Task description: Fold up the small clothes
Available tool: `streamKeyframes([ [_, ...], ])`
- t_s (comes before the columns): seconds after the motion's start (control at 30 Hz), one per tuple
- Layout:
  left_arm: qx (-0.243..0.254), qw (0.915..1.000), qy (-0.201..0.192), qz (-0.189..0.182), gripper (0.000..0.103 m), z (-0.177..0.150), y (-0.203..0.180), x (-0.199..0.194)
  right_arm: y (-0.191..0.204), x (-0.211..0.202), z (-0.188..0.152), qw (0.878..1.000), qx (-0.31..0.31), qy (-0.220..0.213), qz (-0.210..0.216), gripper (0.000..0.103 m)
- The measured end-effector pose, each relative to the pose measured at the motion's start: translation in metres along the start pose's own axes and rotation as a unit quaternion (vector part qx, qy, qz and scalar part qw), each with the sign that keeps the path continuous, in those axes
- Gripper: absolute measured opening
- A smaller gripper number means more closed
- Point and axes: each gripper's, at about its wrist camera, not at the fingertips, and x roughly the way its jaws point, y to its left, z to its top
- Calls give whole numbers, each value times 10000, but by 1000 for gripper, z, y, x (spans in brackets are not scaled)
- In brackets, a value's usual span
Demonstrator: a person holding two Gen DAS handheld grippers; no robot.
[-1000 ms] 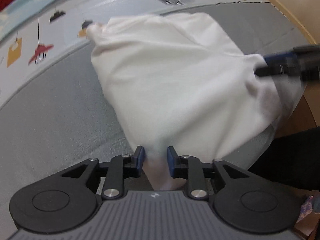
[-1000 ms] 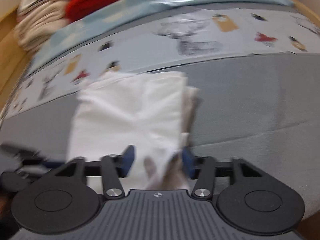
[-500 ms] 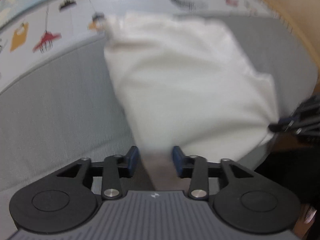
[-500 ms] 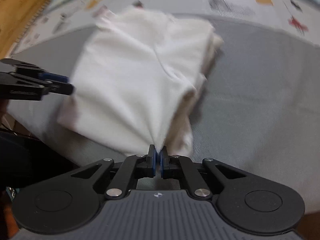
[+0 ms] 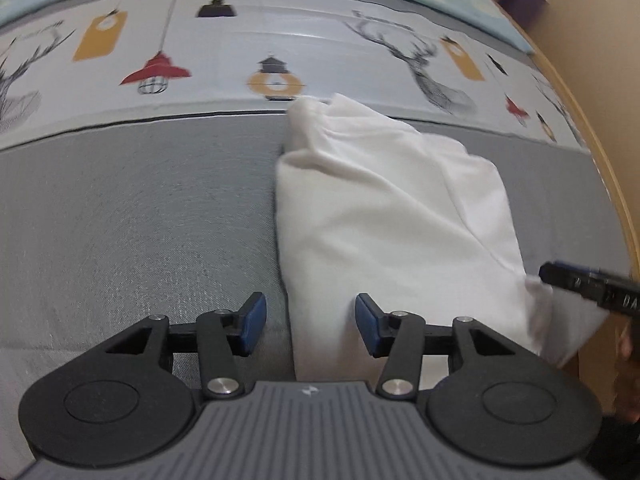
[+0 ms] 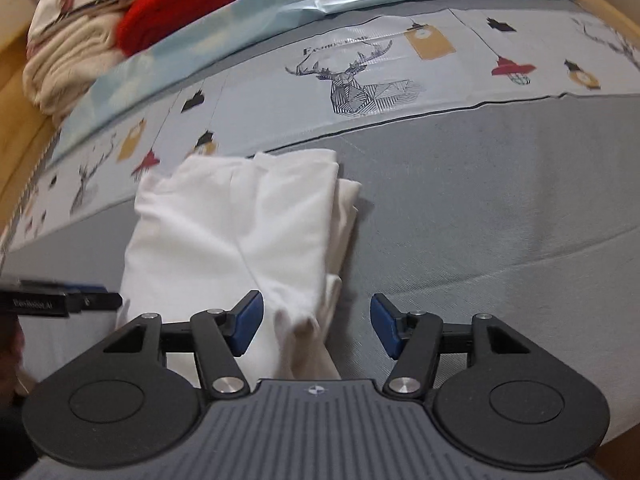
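Observation:
A white folded garment (image 5: 392,216) lies on the grey cloth surface (image 5: 140,208), its near edge hanging over the front. My left gripper (image 5: 308,322) is open, with the garment's near left edge lying loose between its jaws. My right gripper (image 6: 316,322) is open too, with the garment's (image 6: 240,224) near right corner loose between its jaws. The right gripper's tip shows at the right edge of the left wrist view (image 5: 588,284). The left gripper's tip shows at the left edge of the right wrist view (image 6: 72,302).
A patterned strip with deer and lamps (image 6: 360,80) runs behind the grey cloth. A pile of cream and red clothes (image 6: 132,16) sits at the far left. A wooden edge (image 5: 600,140) borders the right side.
Both grippers let go of the garment and opened. The garment, held up and stretched before, now lies flat and folded on the grey cloth.

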Motion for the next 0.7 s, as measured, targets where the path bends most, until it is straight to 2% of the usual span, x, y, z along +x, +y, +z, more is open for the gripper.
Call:
streamKeyframes([
  [0.17, -246, 9996, -87, -120, 55, 5, 3, 10, 2, 34, 1, 9987, 424, 300, -2, 62],
  [0.27, -432, 9988, 3, -237, 55, 7, 9, 21, 4, 52, 1, 9974, 469, 534, -72, 62],
  [0.3, -488, 9982, -4, -337, 55, 8, 11, 24, 4, 55, 2, 9975, 444, 550, -74, 64],
  [0.37, -601, 9973, 67, -423, 55, 9, 15, 30, 1, 62, 2, 9972, 449, 575, -133, 74],
  [0.5, -798, 9945, 158, -654, 60, 12, 20, 45, 0, 70, 4, 9966, 562, 603, -35, 75],
  [0.53, -819, 9939, 169, -713, 61, 14, 20, 48, 2, 71, 4, 9968, 536, 600, -4, 74],
  [0.6, -827, 9935, 206, -757, 64, 17, 21, 56, 5, 74, 5, 9968, 525, 600, 100, 66],
  [0.63, -835, 9932, 236, -770, 64, 19, 21, 59, 7, 75, 6, 9966, 550, 595, 162, 57],
  [0.7, -840, 9929, 223, -807, 65, 22, 20, 63, 10, 76, 8, 9968, 538, 565, 176, 49],
])
